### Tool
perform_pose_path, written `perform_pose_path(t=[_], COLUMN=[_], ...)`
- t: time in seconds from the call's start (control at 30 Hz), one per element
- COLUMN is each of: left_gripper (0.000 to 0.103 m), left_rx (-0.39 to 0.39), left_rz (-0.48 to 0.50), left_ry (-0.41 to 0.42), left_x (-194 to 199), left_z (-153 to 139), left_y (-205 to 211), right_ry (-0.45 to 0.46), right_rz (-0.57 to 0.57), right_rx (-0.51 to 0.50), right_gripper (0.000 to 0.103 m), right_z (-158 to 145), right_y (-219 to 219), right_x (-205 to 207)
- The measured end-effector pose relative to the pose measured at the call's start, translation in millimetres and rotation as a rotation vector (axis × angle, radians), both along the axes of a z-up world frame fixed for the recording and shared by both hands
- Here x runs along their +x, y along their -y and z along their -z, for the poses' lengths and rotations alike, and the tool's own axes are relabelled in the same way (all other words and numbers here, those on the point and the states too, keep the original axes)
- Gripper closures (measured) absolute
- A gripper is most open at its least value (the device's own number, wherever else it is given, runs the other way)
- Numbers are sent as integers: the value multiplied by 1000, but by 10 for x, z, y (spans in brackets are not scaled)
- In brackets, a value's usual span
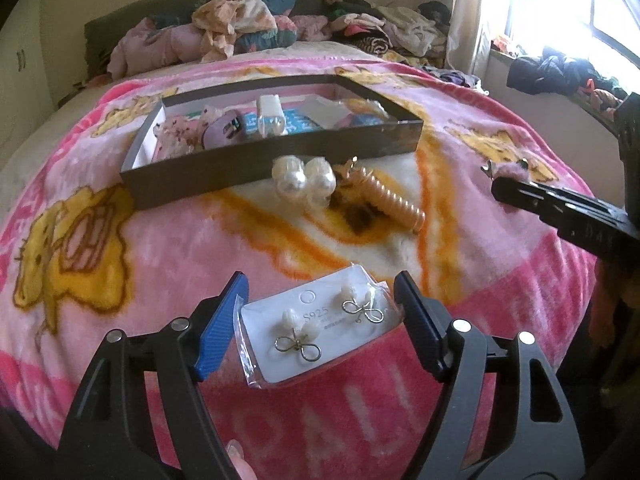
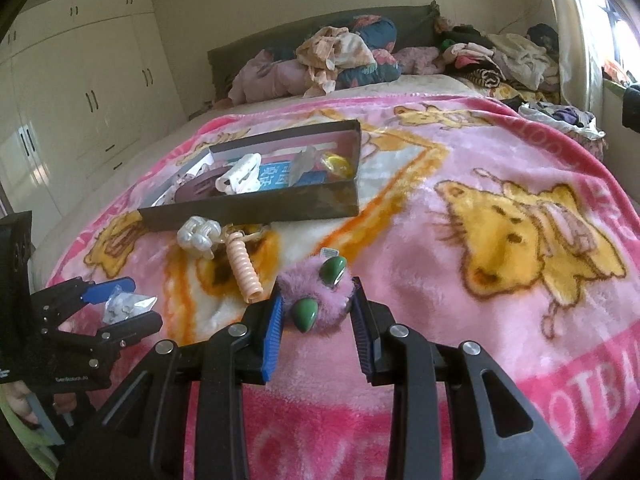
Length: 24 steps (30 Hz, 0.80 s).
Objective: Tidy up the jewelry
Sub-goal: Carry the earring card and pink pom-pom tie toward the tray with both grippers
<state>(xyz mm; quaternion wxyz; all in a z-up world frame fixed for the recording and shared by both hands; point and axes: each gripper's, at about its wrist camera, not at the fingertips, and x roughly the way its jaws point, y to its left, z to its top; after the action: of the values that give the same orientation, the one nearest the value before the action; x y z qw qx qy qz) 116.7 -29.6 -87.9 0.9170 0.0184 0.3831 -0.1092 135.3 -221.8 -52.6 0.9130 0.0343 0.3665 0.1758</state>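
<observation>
A white earring card [image 1: 320, 328] in a clear bag, with two pearl bow earrings, lies on the pink blanket between the open fingers of my left gripper [image 1: 320, 320]; it also shows in the right wrist view [image 2: 128, 306]. My right gripper [image 2: 318, 312] has its fingers on both sides of a fuzzy purple ornament with green leaves [image 2: 316, 292]. A dark shallow box [image 1: 272, 160] holding hair clips and cards sits further back. A pearl clip [image 1: 304, 180] and a peach coil hair tie [image 1: 388, 196] lie in front of the box.
The pink cartoon blanket [image 2: 500, 240] covers the bed. Piles of clothes [image 1: 248, 28] lie at the headboard. A window sill with clothes [image 1: 560, 72] is at the right. White wardrobes [image 2: 80, 80] stand at the left.
</observation>
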Motion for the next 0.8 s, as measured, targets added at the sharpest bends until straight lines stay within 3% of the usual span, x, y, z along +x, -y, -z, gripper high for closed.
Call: perform_pose_path(t=[0.8], left_gripper=[37], left_rx=[-65], left_rz=[-24], left_ry=[58], left_x=[446], left_z=[-310], left_y=[-31], right_ry=[6], right_rz=[-5], right_rx=[-19], right_gripper=[73], right_z=[-112], right_y=[-81], right_x=[347])
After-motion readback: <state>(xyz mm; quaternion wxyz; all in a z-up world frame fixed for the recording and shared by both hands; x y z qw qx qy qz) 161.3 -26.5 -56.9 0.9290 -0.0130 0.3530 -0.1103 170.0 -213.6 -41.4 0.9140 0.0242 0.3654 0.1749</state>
